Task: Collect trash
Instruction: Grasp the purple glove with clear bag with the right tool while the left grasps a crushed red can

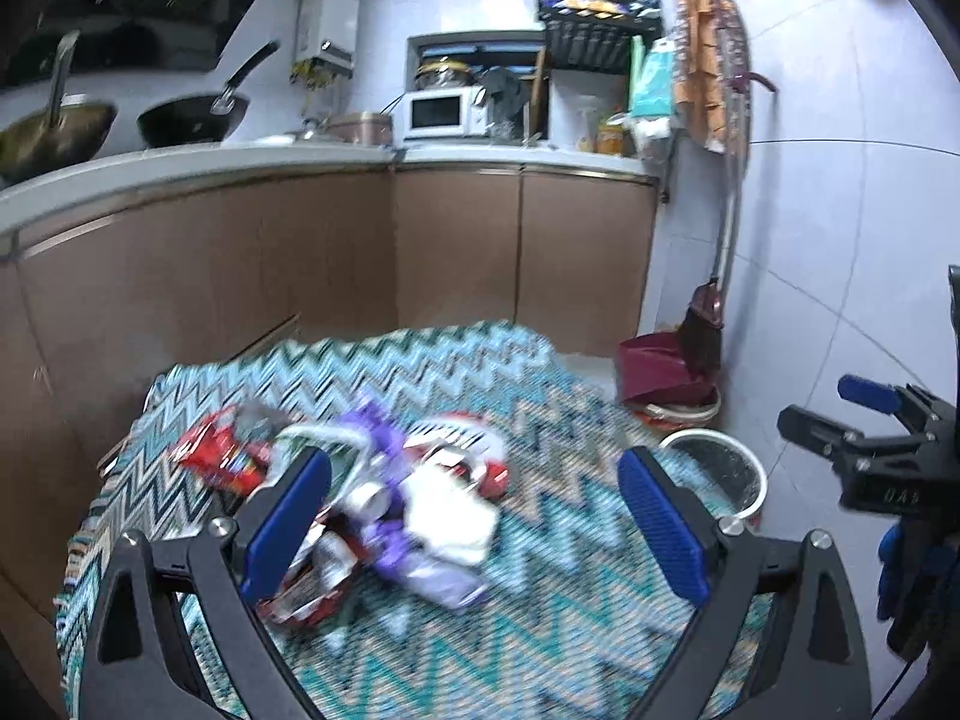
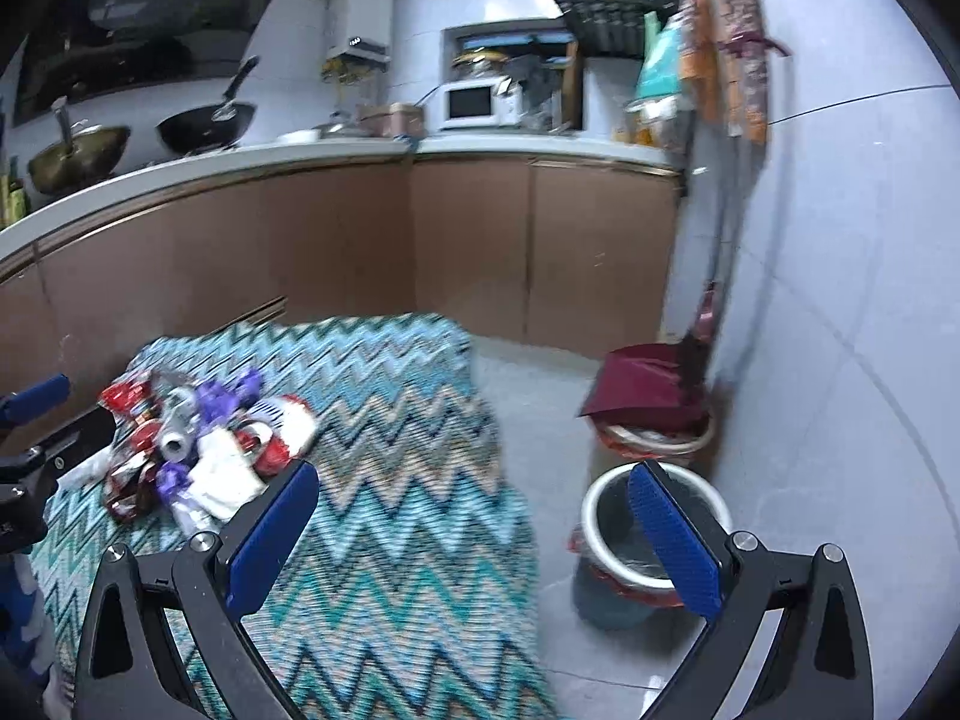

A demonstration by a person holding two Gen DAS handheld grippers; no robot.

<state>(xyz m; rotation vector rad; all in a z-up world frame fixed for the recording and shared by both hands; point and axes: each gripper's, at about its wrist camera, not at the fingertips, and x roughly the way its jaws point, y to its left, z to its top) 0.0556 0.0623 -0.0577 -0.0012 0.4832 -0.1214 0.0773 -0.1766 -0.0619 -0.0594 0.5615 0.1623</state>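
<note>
A pile of trash (image 1: 384, 510) lies on a table with a zigzag teal cloth (image 1: 540, 600): red wrappers, purple wrappers, white paper and a small can. It also shows in the right wrist view (image 2: 204, 450). My left gripper (image 1: 474, 516) is open and empty, just above and in front of the pile. My right gripper (image 2: 474, 534) is open and empty, over the table's right edge. A white-rimmed trash bin (image 2: 651, 540) lined with a bag stands on the floor right of the table; it also shows in the left wrist view (image 1: 717, 468).
A maroon dustpan (image 2: 654, 390) sits on a second bin by the wall with a broom (image 2: 708, 324). Brown cabinets (image 2: 468, 240) and a counter with pans and a microwave (image 2: 477, 102) run behind the table. The tiled wall is at the right.
</note>
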